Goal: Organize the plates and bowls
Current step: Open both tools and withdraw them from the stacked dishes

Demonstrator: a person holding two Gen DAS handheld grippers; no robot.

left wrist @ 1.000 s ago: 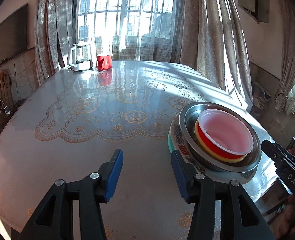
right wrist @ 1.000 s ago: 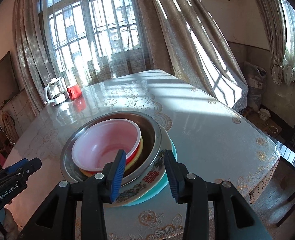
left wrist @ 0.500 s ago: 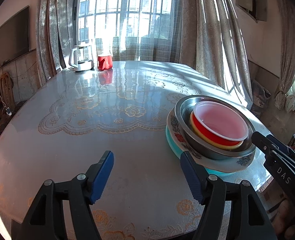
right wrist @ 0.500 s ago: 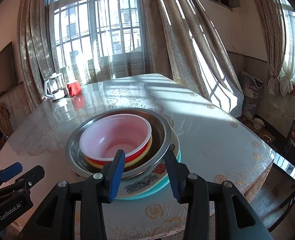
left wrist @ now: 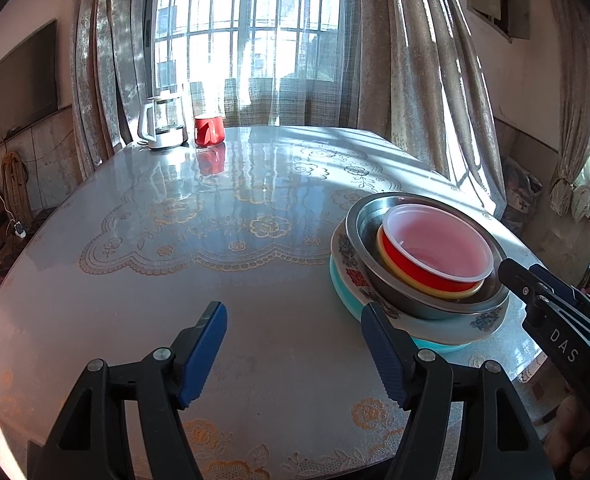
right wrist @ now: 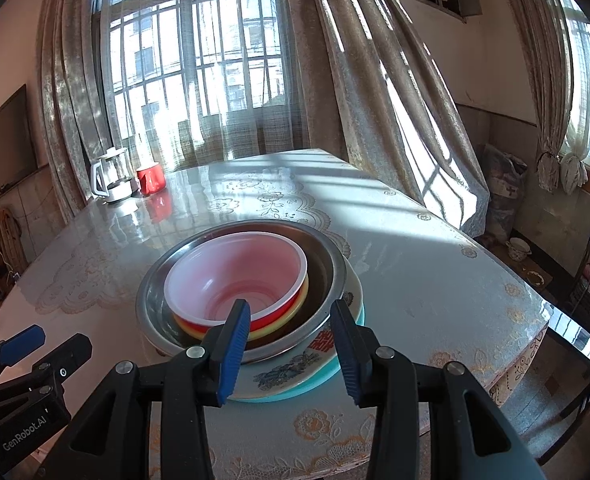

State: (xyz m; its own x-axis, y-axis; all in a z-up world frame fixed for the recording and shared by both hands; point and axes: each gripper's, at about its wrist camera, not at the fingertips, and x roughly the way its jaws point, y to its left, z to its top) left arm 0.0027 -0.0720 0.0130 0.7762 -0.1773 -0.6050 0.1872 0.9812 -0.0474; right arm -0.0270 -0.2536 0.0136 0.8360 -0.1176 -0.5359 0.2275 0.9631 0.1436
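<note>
Sitting near the table's (left wrist: 143,300) right edge in the left wrist view is one nested stack (left wrist: 419,268): a teal plate (left wrist: 337,284) at the bottom, a flowered white plate (left wrist: 447,326) on it, then a steel bowl (left wrist: 391,292), a yellow rim (left wrist: 427,286), a red bowl (left wrist: 411,266) and a translucent pinkish bowl (left wrist: 443,248) on top. In the right wrist view the stack (right wrist: 251,292) fills the lower centre of the frame, with the pinkish bowl (right wrist: 235,276) nested off-centre toward the steel bowl's (right wrist: 327,264) left side.

The left gripper (left wrist: 293,350) has its blue-padded jaws spread wide over bare tablecloth at the bottom of its frame; the right pad lies just in front of the plates' near edge, and contact cannot be told. The right gripper (right wrist: 291,354) is also parted and holds nothing; its pads frame the near rim of the stack, seemingly above it. In the left view the right gripper (left wrist: 555,320) shows at the right edge, beside the stack.

At the upper left of the table, well apart from the stack, stand a kettle (left wrist: 161,128) and a red mug (left wrist: 209,130), side by side before the curtained window (left wrist: 251,40). A dark screen (left wrist: 19,84) hangs on the left wall.
</note>
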